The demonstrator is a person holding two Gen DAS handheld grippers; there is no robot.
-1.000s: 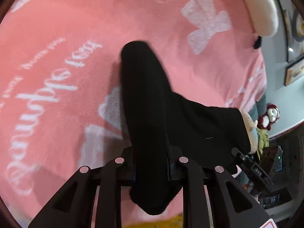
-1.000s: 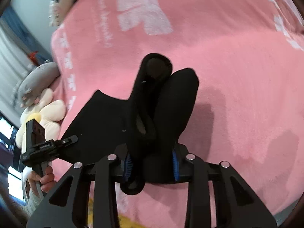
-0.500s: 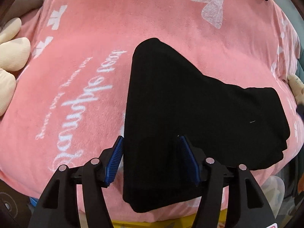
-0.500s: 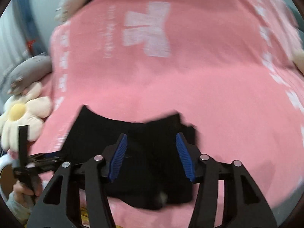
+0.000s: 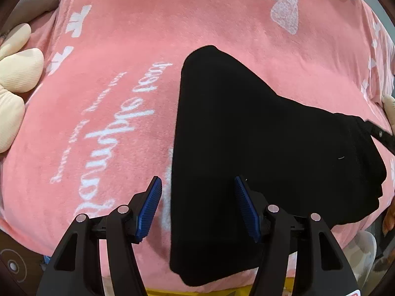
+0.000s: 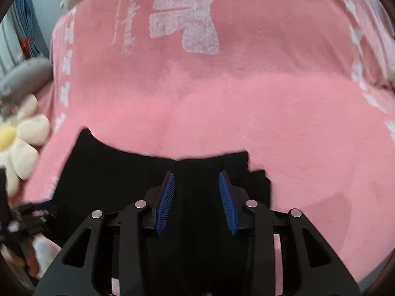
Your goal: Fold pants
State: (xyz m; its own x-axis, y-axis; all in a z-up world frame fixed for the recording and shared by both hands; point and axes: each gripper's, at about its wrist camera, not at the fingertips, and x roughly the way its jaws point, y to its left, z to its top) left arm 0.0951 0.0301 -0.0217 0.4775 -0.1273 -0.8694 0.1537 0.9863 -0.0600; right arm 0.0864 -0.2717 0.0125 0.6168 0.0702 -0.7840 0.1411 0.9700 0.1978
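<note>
Black pants (image 5: 246, 153): lying flat on a pink fleece blanket (image 5: 123, 49), folded into a wedge shape that narrows toward the far end; near edge hangs at the blanket's front border; in the right wrist view the pants (image 6: 128, 172) spread leftward across the lower blanket (image 6: 246, 93). Left hand-held gripper (image 5: 197, 207): blue-padded fingers spread wide, poised over the near part of the pants, holding nothing. Right hand-held gripper (image 6: 196, 201): fingers apart, above the dark cloth, nothing pinched. Blanket: white bow print (image 6: 185, 22) and white script lettering (image 5: 116, 133). Cream flower plush (image 6: 19, 143): at the blanket's left edge; view slightly blurred.
</note>
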